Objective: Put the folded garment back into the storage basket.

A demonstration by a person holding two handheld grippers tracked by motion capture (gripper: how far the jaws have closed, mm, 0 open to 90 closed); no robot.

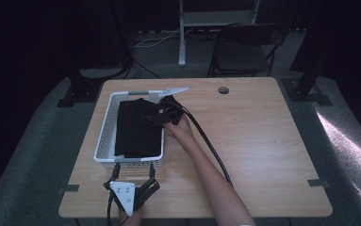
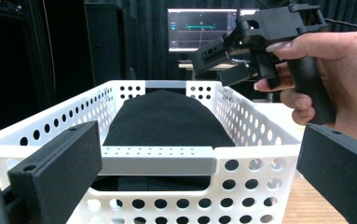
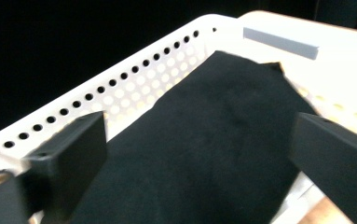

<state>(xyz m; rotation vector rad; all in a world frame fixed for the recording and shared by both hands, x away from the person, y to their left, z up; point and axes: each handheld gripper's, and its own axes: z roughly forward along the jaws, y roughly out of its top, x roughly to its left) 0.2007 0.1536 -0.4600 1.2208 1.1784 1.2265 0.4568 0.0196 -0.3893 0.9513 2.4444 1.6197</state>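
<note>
Inside the white basket [image 1: 103, 136] at the table's left, the folded black garment [image 1: 138, 129] is lying placed, right gripper [image 1: 164, 113] hovering over it jaws apart, left gripper [image 1: 132, 181] waiting open near the basket's near wall; placing looks done, withdrawing left

Wooden table [image 1: 258, 141], dark folding chair [image 1: 242, 52] behind it, lit monitor [image 2: 197, 30] beyond

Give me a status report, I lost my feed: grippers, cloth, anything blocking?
Right gripper open above the black cloth, holding nothing. Left gripper open at the white basket's near end. Cloth folded inside basket. Nothing blocking.
</note>
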